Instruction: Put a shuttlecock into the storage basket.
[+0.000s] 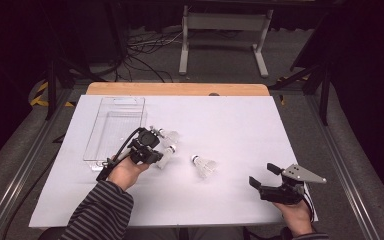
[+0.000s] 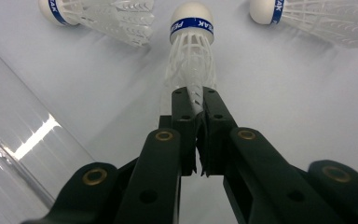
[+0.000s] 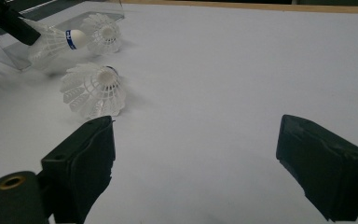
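A white sheet covers most of the surface (image 1: 230, 200), with a strip of bare wood showing along its far edge. Near the far left corner lies a clear plastic tray (image 1: 115, 127), its long side running toward the person. The whole right half of the sheet and the near strip in front of the person lie open, with room to move in every direction there. The left tongs (image 1: 164, 156) sit just beside the tray's near right corner, clenched on the skirt of a white shuttlecock (image 2: 190, 60); in the left gripper view the two black jaws stand almost together with the thin plastic ribs pinched between them, and the cork end with its blue band points away from the hand. A second shuttlecock (image 1: 170, 135) lies just beyond the held one, close to the tray's right side. A third shuttlecock (image 1: 205, 166) lies on its side a little to the right, near the middle of the sheet and apart from both tongs. The right tongs (image 1: 261, 175) hover near the sheet's near right corner, released and spread wide with nothing between the jaws, well apart from all three shuttlecocks.
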A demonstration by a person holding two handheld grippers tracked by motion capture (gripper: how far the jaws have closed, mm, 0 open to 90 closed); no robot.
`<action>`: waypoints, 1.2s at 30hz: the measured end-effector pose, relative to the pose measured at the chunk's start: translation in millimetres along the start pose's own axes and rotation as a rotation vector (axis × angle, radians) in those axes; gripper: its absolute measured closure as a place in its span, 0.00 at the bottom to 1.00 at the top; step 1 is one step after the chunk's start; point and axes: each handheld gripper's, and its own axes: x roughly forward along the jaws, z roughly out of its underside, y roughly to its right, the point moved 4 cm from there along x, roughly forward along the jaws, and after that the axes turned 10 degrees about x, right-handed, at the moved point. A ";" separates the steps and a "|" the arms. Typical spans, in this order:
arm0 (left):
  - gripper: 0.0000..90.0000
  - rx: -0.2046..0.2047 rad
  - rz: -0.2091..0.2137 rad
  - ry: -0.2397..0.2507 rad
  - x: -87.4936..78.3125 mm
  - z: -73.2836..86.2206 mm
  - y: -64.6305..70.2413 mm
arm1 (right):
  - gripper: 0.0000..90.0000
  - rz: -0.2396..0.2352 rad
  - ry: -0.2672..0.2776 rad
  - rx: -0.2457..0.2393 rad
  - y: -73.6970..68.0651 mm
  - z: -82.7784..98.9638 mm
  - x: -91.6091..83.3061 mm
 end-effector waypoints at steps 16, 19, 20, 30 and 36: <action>0.97 -0.006 0.005 0.051 -21.7 8.0 -1.1 | 0.14 0.004 0.001 0.001 0.5 0.1 0.2; 0.97 -0.006 0.011 0.060 -25.5 9.3 -1.1 | 0.14 0.003 0.001 0.000 0.5 0.0 0.0; 0.97 -0.004 0.012 0.065 -26.6 9.7 -1.3 | 0.14 0.003 0.000 0.000 0.5 0.0 0.0; 0.97 -0.014 0.014 0.089 -36.3 13.6 -4.3 | 0.14 0.004 0.000 0.000 0.2 0.1 0.1; 0.97 -0.023 0.012 0.103 -42.9 15.7 -6.9 | 0.14 0.006 0.000 -0.001 0.2 0.0 -0.1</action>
